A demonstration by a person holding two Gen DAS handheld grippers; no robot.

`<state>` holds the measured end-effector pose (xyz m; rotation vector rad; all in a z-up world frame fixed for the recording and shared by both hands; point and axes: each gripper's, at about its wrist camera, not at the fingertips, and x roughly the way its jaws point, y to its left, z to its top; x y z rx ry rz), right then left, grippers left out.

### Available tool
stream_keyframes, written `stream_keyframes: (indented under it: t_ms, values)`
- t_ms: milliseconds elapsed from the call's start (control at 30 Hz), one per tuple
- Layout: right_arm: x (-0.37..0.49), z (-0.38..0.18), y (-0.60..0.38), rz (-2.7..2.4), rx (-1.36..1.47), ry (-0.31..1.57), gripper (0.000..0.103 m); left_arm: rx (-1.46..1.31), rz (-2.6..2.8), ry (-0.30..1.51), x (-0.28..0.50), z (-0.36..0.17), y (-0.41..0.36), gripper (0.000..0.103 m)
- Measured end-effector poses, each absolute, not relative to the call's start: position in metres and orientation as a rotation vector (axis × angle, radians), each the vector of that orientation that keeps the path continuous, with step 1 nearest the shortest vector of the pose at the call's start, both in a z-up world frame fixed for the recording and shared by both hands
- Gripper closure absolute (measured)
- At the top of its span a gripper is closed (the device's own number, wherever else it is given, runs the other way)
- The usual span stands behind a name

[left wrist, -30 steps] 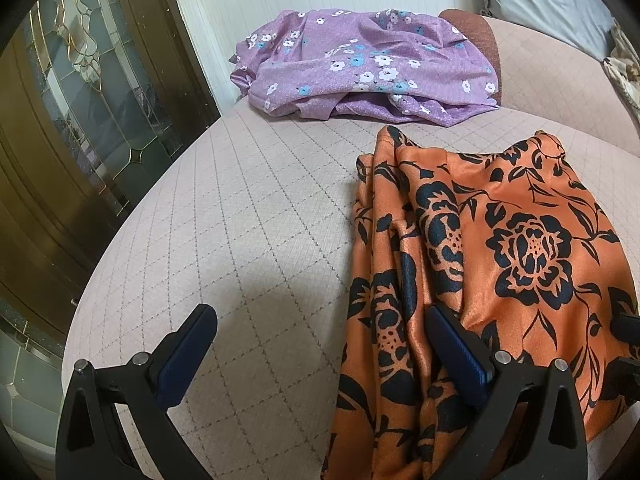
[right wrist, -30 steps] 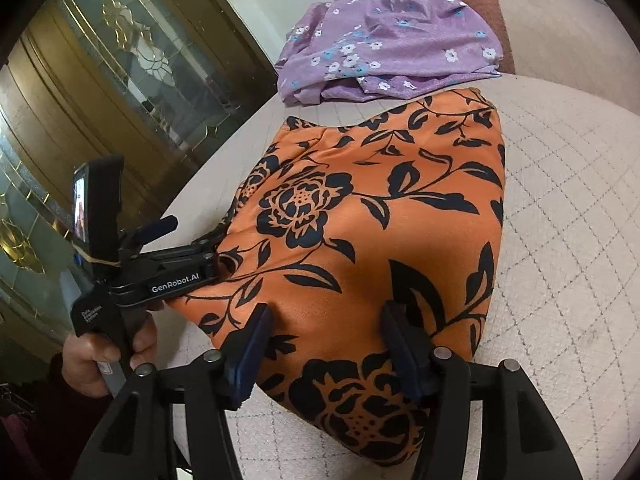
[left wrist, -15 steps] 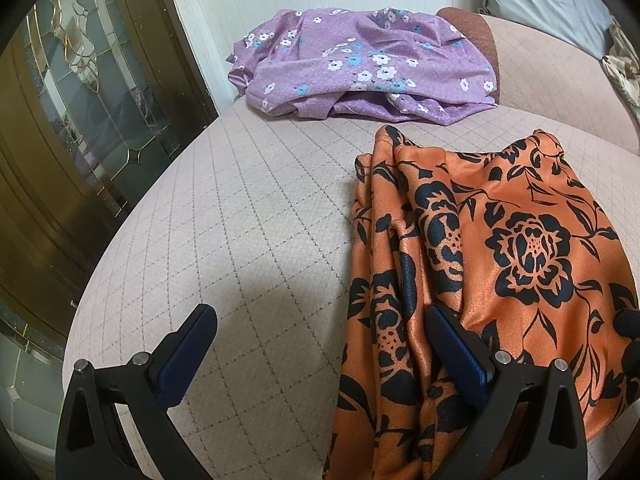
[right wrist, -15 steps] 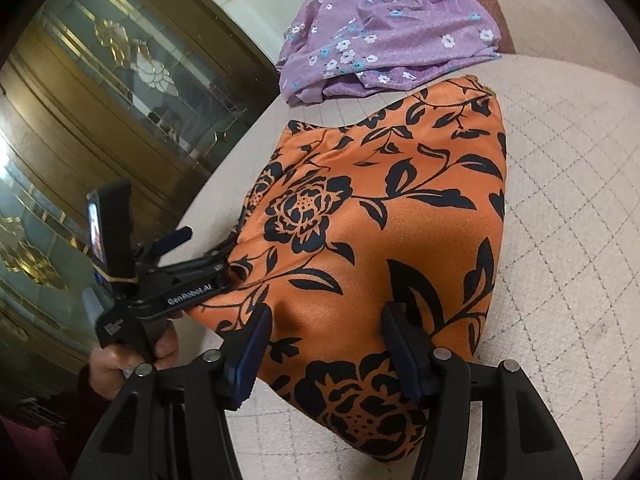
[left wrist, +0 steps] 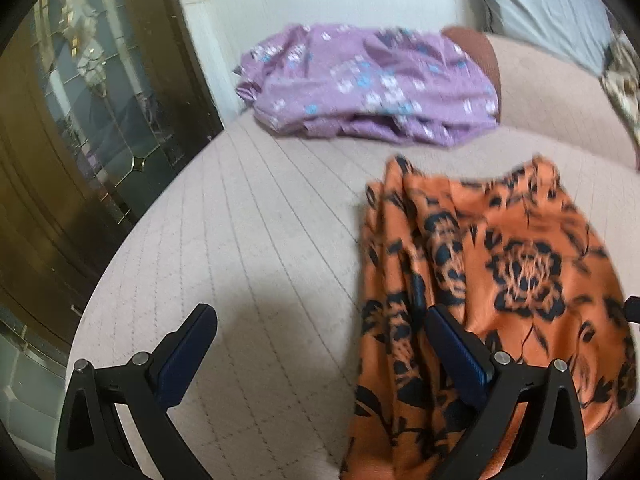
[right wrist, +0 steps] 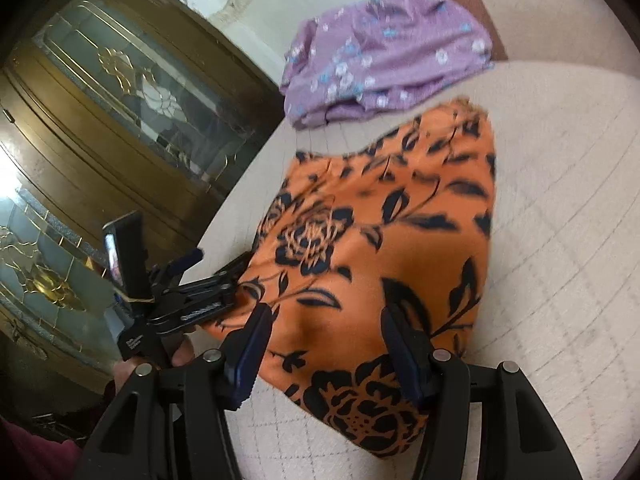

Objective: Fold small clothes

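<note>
Left wrist view first: we have the orange floral garment (left wrist: 500, 280) lying at the lower right of the frame on the quilted beige cushion (left wrist: 260, 240), and our left gripper (left wrist: 320, 340) has its jaws spread wide, one blue pad over bare cushion, the other at the bunched left edge of the cloth, gripping nothing. Over in the right wrist view, the right gripper (right wrist: 324, 344) also has its jaws apart, straddling the near hem of that same garment (right wrist: 380, 240) in the lower middle of the frame, not pinching it as far as we can tell. The fabric looks thin, glossy and limp to us, so we expect it to be light, slippery and quick to slide out of a shallow bite; we judge the safest hold is right at a hem or corner, catching all the layers, with the gathered pleats at lower right of the left view the easiest place to bite. The purple flowered garment (left wrist: 368, 88) sits crumpled at the upper centre, well apart from the orange one. The cushion is soft and stitched in diamonds, so it gives under a pad. A dark cabinet with leaded glass (right wrist: 120, 128) fills the left side, and a pale pillow (left wrist: 548, 12) shows at upper right. Both views are motion-blurred.
</note>
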<state>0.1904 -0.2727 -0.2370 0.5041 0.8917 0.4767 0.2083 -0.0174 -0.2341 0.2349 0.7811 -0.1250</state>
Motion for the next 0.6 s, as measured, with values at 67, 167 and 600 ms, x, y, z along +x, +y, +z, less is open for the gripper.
stream_keyframes:
  t_ms: [67,167,600]
  values:
    - [0.191,-0.234,-0.283,0.439,0.517,0.873,0.043,0.181,-0.144,0.781,0.211,-0.228,-0.007,0.0]
    - [0.196,-0.237,-0.301,0.355,0.557,0.885,0.042,0.099,-0.174,0.822,0.221,-0.229,0.008,0.0]
    - [0.218,-0.285,-0.337,0.305,0.84,0.989,0.034,-0.252,-0.464,1.085,0.245,-0.26,0.016,0.0]
